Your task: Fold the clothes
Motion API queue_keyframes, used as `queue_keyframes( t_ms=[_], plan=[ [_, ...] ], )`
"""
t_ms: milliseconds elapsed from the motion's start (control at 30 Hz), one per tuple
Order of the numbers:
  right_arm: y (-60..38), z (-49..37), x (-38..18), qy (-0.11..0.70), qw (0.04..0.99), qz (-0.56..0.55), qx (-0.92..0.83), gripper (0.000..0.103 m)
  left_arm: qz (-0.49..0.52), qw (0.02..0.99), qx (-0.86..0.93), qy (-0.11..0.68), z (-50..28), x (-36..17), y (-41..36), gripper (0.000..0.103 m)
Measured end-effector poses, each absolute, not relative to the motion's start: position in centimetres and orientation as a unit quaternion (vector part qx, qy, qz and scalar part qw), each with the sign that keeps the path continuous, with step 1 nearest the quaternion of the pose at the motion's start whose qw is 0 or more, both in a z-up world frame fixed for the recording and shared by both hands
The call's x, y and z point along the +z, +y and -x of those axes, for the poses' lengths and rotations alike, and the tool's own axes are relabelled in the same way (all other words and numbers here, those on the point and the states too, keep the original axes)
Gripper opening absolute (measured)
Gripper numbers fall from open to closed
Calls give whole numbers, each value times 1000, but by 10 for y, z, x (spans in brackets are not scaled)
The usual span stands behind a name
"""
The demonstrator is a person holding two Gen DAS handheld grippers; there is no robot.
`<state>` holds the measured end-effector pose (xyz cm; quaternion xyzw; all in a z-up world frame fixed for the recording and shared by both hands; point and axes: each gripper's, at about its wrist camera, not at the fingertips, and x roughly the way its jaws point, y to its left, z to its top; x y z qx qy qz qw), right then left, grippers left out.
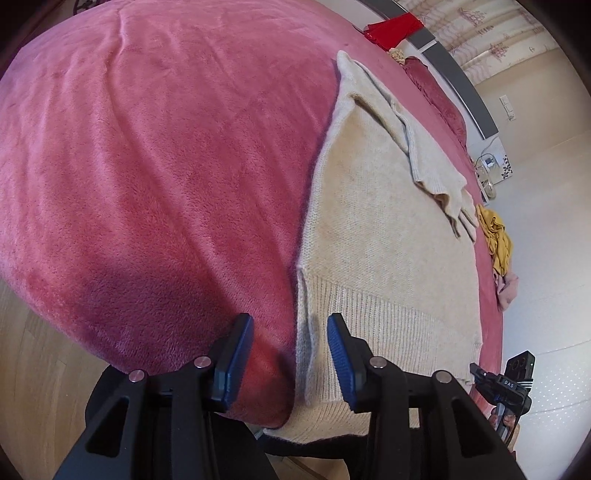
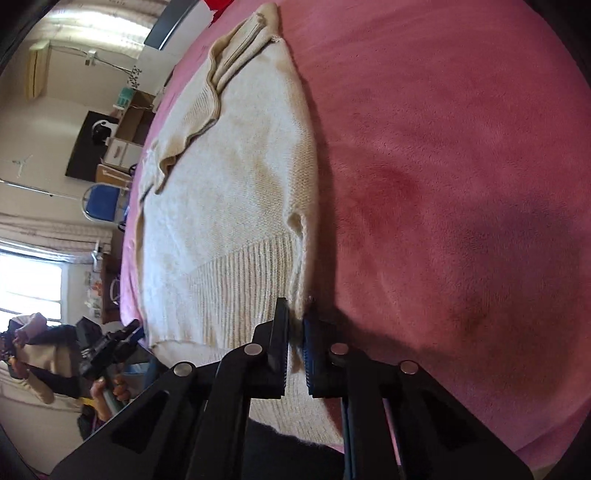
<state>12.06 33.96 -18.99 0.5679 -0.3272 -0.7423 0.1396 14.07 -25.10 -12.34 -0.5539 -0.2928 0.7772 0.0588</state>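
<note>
1. Left wrist view: the left gripper (image 1: 291, 360) stood with its jaws spread, the blue pads (image 1: 341, 360) apart and not pressing anything. The ribbed hem corner of the cream sweater (image 1: 384, 236) lay in the gap between them, over the edge of the pink plush blanket (image 1: 155, 155).
2. Ahead of these tongs and to their right, the sweater lay flat on the blanket, a sleeve (image 1: 413, 140) folded across its far part.
3. Beyond the sweater, a yellow garment (image 1: 496, 236) sat at the blanket's right edge; a red cloth (image 1: 393, 27) lay at the far end.
4. Right wrist view: the right gripper (image 2: 295, 347) was pressed together, pinching the sweater's (image 2: 236, 177) side edge at the ribbed hem (image 2: 243, 291).
5. Left of these tongs, low in frame, the other gripper (image 2: 110, 343) showed, held in a hand (image 2: 110, 393).
</note>
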Motion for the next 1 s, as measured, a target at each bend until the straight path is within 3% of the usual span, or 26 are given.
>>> queue_keyframes(
  t_ms=[133,300,500,567,600,1000],
  plan=[
    [332,-122,-194,-297,155,-588,-736,10,554,65,764,-324,-143,-127,-257,37],
    [346,-127,-206,-357,168,-589,-705,15,559,80,753,-338,-152,-131,-256,38],
    [347,-131,-203,-353,160,-594,-705,12,564,92,748,-339,-153,-135,-243,36],
    [345,-132,-198,-342,147,-595,-713,7,566,83,748,-337,-152,-135,-239,21],
    [344,-132,-195,-334,143,-593,-718,6,569,79,748,-333,-151,-137,-237,3],
    [349,-136,-194,-348,156,-588,-713,6,543,92,743,-380,-164,-136,-245,3]
  ],
)
